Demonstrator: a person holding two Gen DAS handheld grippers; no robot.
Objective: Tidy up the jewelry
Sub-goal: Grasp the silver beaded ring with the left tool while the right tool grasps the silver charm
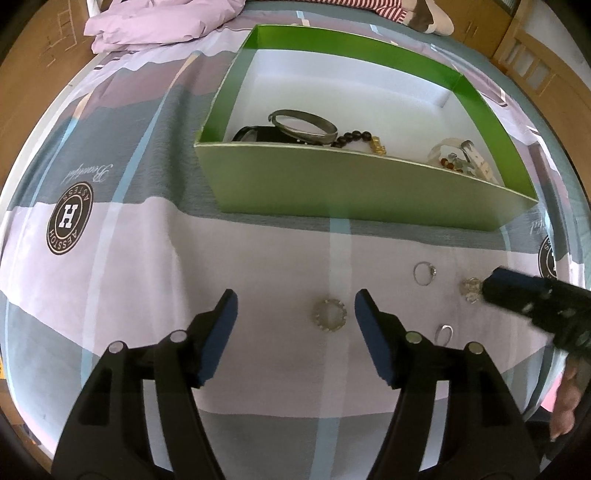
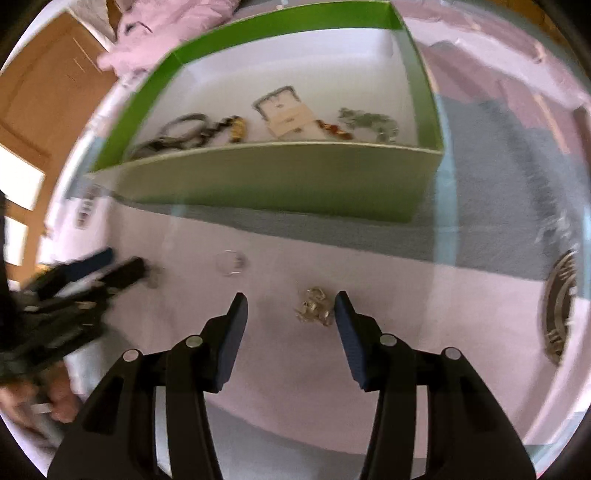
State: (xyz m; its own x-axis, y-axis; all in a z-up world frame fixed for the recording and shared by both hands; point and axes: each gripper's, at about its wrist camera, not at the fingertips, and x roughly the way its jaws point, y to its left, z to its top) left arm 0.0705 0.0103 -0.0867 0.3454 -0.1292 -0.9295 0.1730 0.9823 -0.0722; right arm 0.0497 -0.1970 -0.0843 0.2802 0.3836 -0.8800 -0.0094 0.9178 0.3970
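A silver crown-shaped ring (image 1: 330, 315) lies on the sheet between the fingers of my left gripper (image 1: 295, 308), closer to the right-hand finger, and the jaws stand open around it without touching. My right gripper (image 2: 291, 299) is open too. A small crystal cluster (image 2: 313, 306) sits on the sheet between its fingers, close by the right-hand pad. From the left wrist view this cluster (image 1: 471, 289) shows just off the right gripper's (image 1: 493, 286) tip. The green box (image 1: 354, 188) behind holds a grey bangle (image 1: 304, 125), dark beads (image 1: 352, 136) and other pieces.
A thin ring with a stone (image 1: 424, 273) and a small plain ring (image 1: 444, 334) lie loose on the sheet. A bunched lilac quilt (image 1: 155, 26) lies at the far left. Wooden furniture (image 1: 535, 62) stands beyond the bed. A hand (image 1: 567, 413) shows at the right edge.
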